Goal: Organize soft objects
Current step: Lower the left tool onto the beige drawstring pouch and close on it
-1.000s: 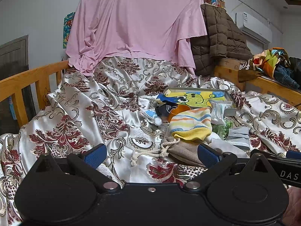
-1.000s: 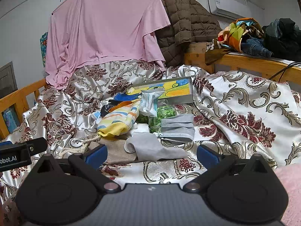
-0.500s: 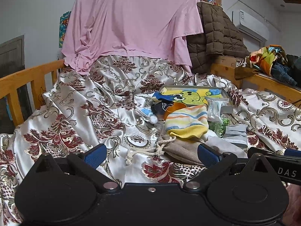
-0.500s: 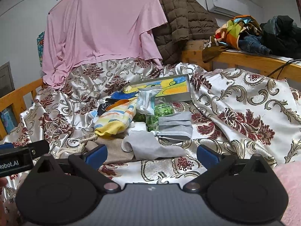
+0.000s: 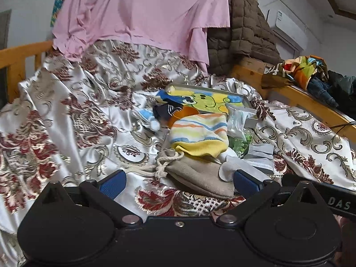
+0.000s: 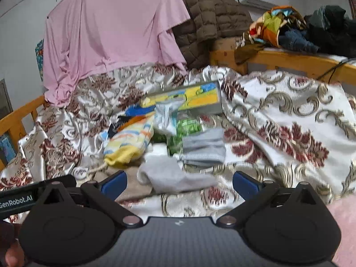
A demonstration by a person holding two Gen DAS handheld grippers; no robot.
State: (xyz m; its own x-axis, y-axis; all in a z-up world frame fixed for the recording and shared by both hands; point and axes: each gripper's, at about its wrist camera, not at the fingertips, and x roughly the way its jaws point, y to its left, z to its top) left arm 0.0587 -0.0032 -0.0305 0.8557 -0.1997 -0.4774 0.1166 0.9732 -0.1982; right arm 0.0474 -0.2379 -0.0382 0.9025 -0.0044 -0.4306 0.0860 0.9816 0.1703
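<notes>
Left hand-held gripper [image 5: 179,181] jaws spread wide, holding nothing, right hand-held gripper [image 6: 179,182] likewise wide and unloaded

A yellow-striped hat [image 5: 200,134], tan pouch [image 5: 200,176] and grey sock [image 6: 175,175] lie on maroon-flowered silver cloth [image 5: 66,115].

Left wrist view: the pile of soft things now sits lower and larger in frame. The beige drawstring pouch [image 5: 198,175], formerly above the jaws, has dropped to the lower centre, reaching down between the two blue pads. The striped knit hat [image 5: 200,133] has gone from upper centre to mid-frame. The pink sheet [image 5: 142,11] now fills the top edge.

Right wrist view: the grey sock [image 6: 173,175] has likewise come down to lie between the pads, at lower centre. The folded grey cloth [image 6: 203,146] and the picture box [image 6: 184,100] appear larger and motion-blurred.
</notes>
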